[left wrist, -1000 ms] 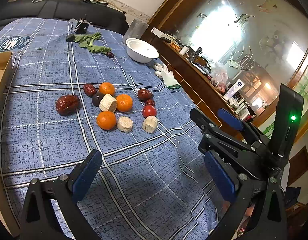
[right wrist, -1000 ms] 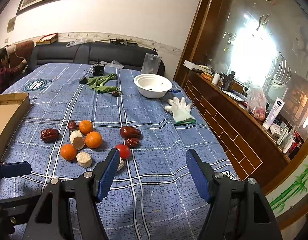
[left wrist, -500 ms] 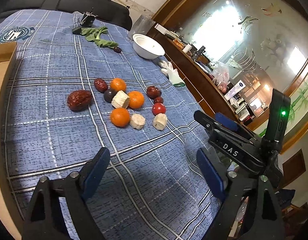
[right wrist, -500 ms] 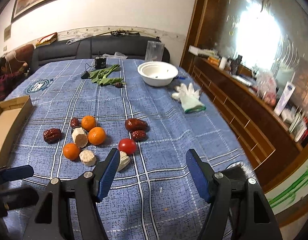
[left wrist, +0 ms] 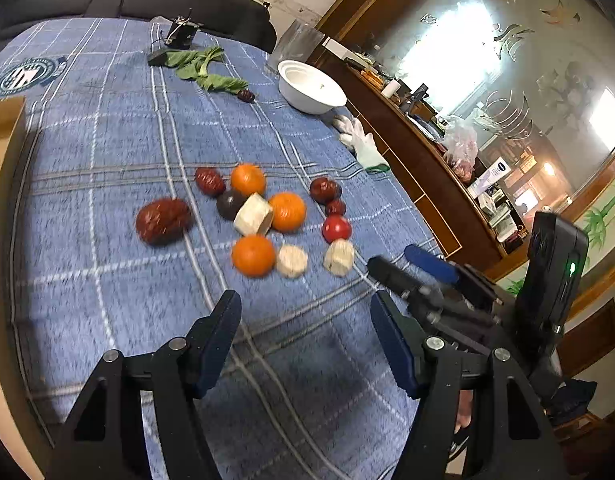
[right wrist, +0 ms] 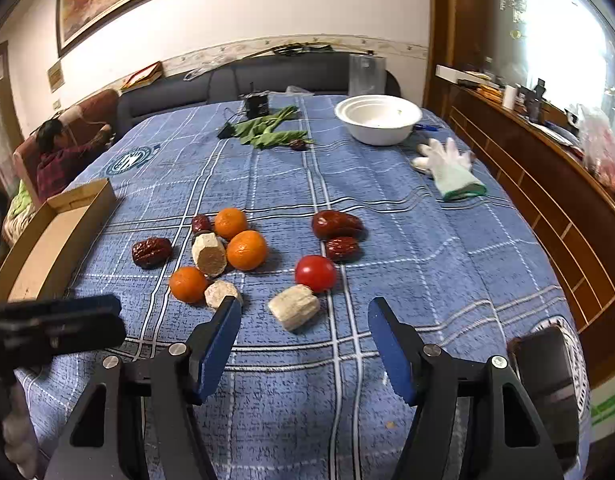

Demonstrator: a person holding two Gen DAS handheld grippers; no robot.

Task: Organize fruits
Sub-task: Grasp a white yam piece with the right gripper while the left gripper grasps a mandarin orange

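The left tongs point(left wrist: 305, 308) are spread wide with nothing between their blue pads, hovering above the blue plaid cloth point(left wrist: 107, 148) that covers the counter. The right tongs point(right wrist: 304, 312) are likewise released and empty, poised over the near edge of the fruit cluster; in the left wrist view they show as a dark, blue-tipped shape at the right of the cluster.

The fruit lies loose in the middle of the cloth. Three oranges point(right wrist: 246, 250) sit in the left group, one just beside a pale cut chunk point(right wrist: 208, 254) that touches it. A second pale chunk point(right wrist: 223, 293) lies against the nearest orange, partly hidden by the right tongs' left finger. A large wrinkled red date point(right wrist: 151, 252) rests apart at the far left of the group, and a smaller dark date point(right wrist: 201, 224) sits behind the chunk. To the right, a red tomato point(right wrist: 315, 273) lies just behind a third pale chunk point(right wrist: 294, 312), with two more red dates point(right wrist: 337, 225) close behind it, touching each other.

Farther back stand a white bowl point(right wrist: 377, 119), green leaves point(right wrist: 271, 130) with another dark date at their tip, and a white glove point(right wrist: 449, 170) near the right edge. An open cardboard box point(right wrist: 55, 236) sits at the left edge of the counter.
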